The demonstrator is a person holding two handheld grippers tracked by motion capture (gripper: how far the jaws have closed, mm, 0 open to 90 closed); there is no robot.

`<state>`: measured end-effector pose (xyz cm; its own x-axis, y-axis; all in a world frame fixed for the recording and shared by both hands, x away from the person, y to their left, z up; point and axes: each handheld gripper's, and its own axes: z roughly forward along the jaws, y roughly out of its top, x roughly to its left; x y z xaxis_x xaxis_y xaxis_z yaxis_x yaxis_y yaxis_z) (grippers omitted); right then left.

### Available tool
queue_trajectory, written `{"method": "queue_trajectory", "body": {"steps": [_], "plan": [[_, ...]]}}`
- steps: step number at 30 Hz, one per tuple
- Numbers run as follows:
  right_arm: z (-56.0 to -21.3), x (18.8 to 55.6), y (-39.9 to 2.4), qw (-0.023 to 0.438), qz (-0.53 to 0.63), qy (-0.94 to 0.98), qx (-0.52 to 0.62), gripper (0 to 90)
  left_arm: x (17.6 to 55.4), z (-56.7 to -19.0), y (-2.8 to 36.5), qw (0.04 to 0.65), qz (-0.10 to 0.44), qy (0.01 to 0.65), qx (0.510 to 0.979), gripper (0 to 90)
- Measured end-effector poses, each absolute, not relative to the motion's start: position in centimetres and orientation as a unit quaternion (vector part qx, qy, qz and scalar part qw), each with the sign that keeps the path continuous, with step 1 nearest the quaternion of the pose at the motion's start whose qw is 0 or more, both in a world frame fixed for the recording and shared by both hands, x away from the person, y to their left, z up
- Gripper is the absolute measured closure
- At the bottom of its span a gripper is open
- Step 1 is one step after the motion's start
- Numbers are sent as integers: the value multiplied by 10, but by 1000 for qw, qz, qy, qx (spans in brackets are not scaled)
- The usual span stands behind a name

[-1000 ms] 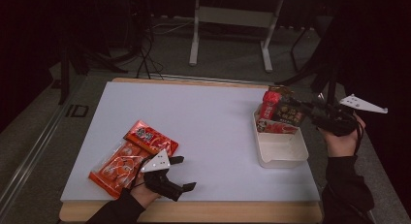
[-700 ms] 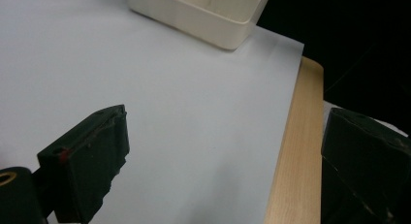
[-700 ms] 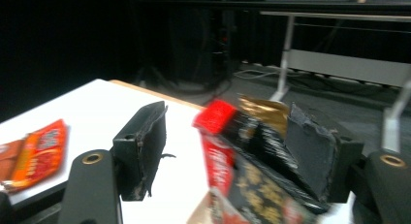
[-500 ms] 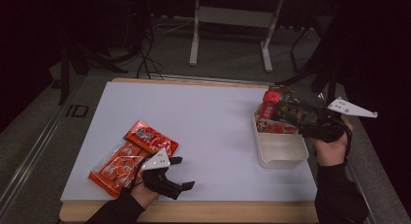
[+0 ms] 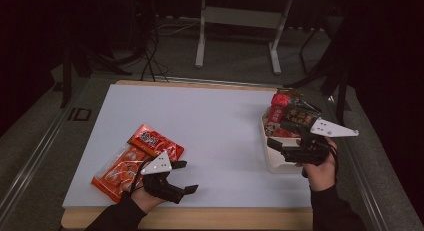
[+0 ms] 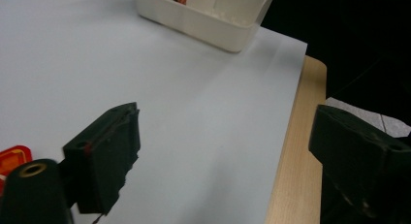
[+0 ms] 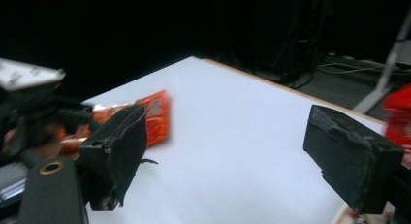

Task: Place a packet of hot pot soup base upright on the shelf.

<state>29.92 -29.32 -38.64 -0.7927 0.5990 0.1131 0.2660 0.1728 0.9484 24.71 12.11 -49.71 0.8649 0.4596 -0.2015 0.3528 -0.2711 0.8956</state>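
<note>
My right gripper [image 5: 274, 147] hangs empty, jaws apart, over the white bin [image 5: 272, 163]. My left gripper [image 5: 186, 177], jaws just narrowing on nothing, sits at 4 o'clock of the orange snack packets [image 5: 131, 158]: light, crinkly, slippery; I'd pinch a sealed edge.

Orange packets [image 7: 145, 118] blurred, partly hidden
</note>
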Motion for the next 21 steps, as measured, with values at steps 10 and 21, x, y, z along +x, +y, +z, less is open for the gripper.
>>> {"method": "queue_trajectory", "body": {"steps": [10,21], "plan": [[-387,272,-285,137,583,753,273,158,253,-467,159,536,78,284,791,204],[-400,250,-280,134,580,757,270,160,258,-450,214,525,127,337,771,471]]}}
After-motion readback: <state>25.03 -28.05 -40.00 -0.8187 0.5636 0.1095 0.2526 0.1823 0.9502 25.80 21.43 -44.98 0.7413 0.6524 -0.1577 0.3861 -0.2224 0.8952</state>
